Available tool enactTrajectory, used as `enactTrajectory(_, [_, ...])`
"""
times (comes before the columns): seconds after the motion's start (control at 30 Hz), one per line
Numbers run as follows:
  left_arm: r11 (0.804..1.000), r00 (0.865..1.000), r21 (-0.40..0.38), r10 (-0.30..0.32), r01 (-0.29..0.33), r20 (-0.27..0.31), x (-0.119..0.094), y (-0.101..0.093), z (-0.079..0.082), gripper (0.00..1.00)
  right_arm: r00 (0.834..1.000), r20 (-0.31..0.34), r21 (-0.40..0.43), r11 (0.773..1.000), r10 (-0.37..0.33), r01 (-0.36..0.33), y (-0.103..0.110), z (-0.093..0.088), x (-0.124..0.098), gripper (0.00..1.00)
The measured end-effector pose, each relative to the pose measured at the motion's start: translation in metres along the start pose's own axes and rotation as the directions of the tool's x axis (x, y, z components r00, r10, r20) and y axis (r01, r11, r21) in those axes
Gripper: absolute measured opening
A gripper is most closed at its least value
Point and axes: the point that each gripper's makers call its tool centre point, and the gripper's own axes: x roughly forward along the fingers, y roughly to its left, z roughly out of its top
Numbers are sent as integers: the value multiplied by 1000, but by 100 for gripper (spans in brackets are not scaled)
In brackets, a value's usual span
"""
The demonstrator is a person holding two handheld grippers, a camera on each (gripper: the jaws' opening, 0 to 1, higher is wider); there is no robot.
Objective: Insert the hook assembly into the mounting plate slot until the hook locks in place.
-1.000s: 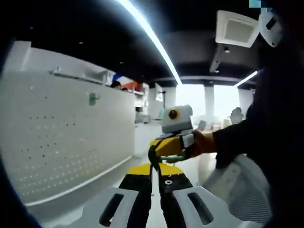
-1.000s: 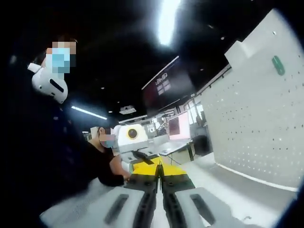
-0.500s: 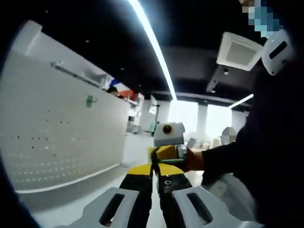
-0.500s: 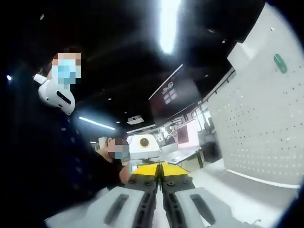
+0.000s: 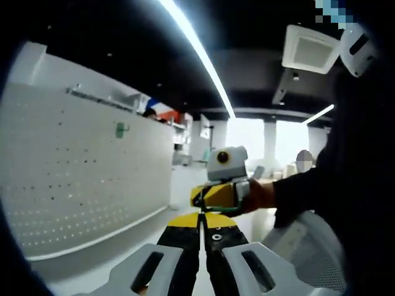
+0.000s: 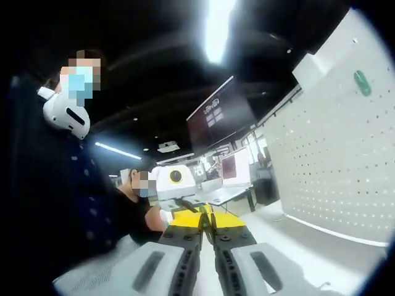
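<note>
**Both tools up off the work, hook still to seat in the pegboard**

Left gripper view: pegboard fills 9 o'clock, with a small green hook sitting on it near 10 o'clock. I take the board as the mounting plate and that green piece as the hook assembly; too small to tell if it's locked. Left tool has its jaws pressed together, nothing visibly between them. Right tool faces it from 3 o'clock, tips almost meeting.

Right gripper view: right tool also pressed together, apparently empty. Same board at 3 o'clock, hook at 2 o'clock.

To do it well: turn both tools toward the board, keep the hook in view, and approach square to the slot. Grip the hook low, push straight in, and stop at the click.
</note>
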Motion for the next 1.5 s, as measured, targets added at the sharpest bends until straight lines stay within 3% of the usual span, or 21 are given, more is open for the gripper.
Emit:
enactTrajectory(0.1, [998, 998, 3, 64, -64, -21, -3, 12, -3, 1, 999, -5, -21, 999, -47, 47, -10, 1, -2, 6])
enactTrajectory(0.2, [987, 986, 14, 160, -159, -57, -9, 30, -9, 1, 997, -23, -41, 997, -72, 71, -11, 0, 1, 7])
enactTrajectory(0.33, [976, 974, 5, 218, -218, -68, -13, 41, -11, 1, 987, -77, -122, 984, -143, 133, -23, -5, 5, 7])
enactTrajectory(0.6, [944, 939, 4, 328, -329, -101, -23, 60, -17, 1, 970, -101, -160, 966, -219, 201, -32, -11, 15, 12])
enactTrajectory(0.7, [927, 922, -1, 372, -375, -105, -28, 68, -18, 1, 950, -136, -235, 941, -280, 243, -36, -15, 19, 13])
enactTrajectory(0.77, [915, 909, -1, 401, -403, -112, -32, 73, -19, 1, 924, -153, -282, 911, -351, 300, -43, -17, 22, 14])
enactTrajectory(0.8, [910, 905, -5, 411, -414, -108, -32, 75, -19, 1, 921, -145, -293, 905, -360, 308, -43, -17, 28, 14])
enactTrajectory(0.87, [901, 896, -6, 430, -433, -114, -35, 78, -20, 1, 901, -163, -339, 881, -401, 331, -47, -19, 30, 14])
enactTrajectory(0.9, [898, 893, -9, 436, -440, -112, -36, 79, -19, 1, 900, -171, -364, 874, -401, 321, -44, -22, 36, 14])
enactTrajectory(0.97, [892, 888, -15, 448, -452, -108, -38, 81, -19, 1, 879, -189, -402, 851, -438, 338, -48, -25, 41, 14])
enactTrajectory(1.0, [890, 886, -13, 451, -455, -109, -39, 82, -19, 1, 880, -186, -396, 853, -438, 340, -47, -26, 44, 14])
enactTrajectory(1.03, [890, 886, -15, 451, -455, -110, -39, 82, -19, 1, 865, -178, -416, 833, -468, 365, -51, -24, 45, 14])
enactTrajectory(1.1, [888, 884, -22, 455, -460, -104, -39, 83, -18, 1, 862, -175, -419, 828, -477, 373, -52, -25, 49, 13])
enactTrajectory(1.13, [887, 884, -22, 456, -461, -104, -39, 83, -18, 1, 846, -183, -438, 812, -501, 386, -56, -27, 49, 13])
enactTrajectory(1.3, [881, 878, -27, 469, -473, -100, -41, 85, -17, 1, 806, -186, -485, 766, -563, 423, -65, -33, 51, 12])
enactTrajectory(1.37, [878, 876, -28, 472, -477, -100, -42, 86, -17, 1, 809, -178, -477, 768, -561, 427, -65, -33, 55, 9])
enactTrajectory(1.5, [876, 874, -39, 475, -480, -100, -42, 87, -17, 1, 800, -166, -502, 748, -576, 434, -65, -33, 58, 6])
